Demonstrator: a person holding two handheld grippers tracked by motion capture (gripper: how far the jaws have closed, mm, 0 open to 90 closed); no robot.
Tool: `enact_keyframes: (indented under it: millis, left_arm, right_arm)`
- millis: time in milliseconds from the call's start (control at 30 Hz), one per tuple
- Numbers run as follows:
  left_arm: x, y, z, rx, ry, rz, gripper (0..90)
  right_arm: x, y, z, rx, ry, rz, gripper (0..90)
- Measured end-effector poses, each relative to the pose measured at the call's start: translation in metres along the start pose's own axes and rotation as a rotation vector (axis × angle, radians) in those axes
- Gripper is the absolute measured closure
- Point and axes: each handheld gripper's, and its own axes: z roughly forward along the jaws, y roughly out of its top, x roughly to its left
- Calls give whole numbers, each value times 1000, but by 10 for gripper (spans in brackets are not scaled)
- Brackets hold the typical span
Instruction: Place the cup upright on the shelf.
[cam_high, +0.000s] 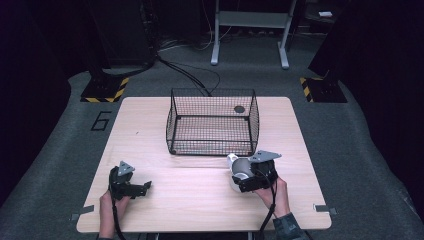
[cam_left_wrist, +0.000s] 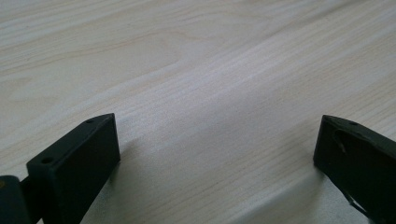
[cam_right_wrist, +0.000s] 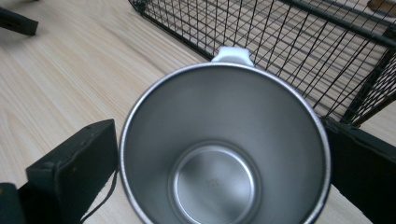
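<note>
While left gripper (cam_left_wrist: 217, 149) gapes wide w/ nothing, right gripper (cam_right_wrist: 219, 154) clamps steel mug (cam_right_wrist: 224, 149), white handle, shiny inside.

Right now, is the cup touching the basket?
Apart. The right gripper view shows bare table between the cup handle and the basket wall.

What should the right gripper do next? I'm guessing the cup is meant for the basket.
Probably close the right gripper on the steel cup. Its jaws flank the cup's rim on both sides, though firm contact is hard to confirm. The wire basket sits just beyond the cup, and the left gripper rests open apart from it.
</note>
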Motion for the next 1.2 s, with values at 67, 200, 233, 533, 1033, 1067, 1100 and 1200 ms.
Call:
enact_keyframes:
  millis: [67,200,233,533,1033,1067,1100,1200]
  left_arm:
    - [0,0,0,0,0,1,3]
    - [0,0,0,0,0,0,3]
    - [0,0,0,0,0,0,3]
    - [0,0,0,-3,1,6,3]
    - [0,0,0,-3,1,5,4]
    - [0,0,0,-3,2,5,4]
    - [0,0,0,-3,2,5,4]
    - [0,0,0,-3,1,5,4]
  right_arm:
    - [-1,-2,4,10,-9,10,0]
    - [-1,-4,5,10,-9,15,6]
    - [-2,-4,6,6,-10,13,10]
    - [2,-3,9,15,-26,8,47]
    - [2,-2,12,31,-31,-4,47]
    - [2,-2,12,29,-31,-5,50]
    - [2,-2,12,29,-31,-5,50]
    - [2,-3,12,21,-33,0,54]
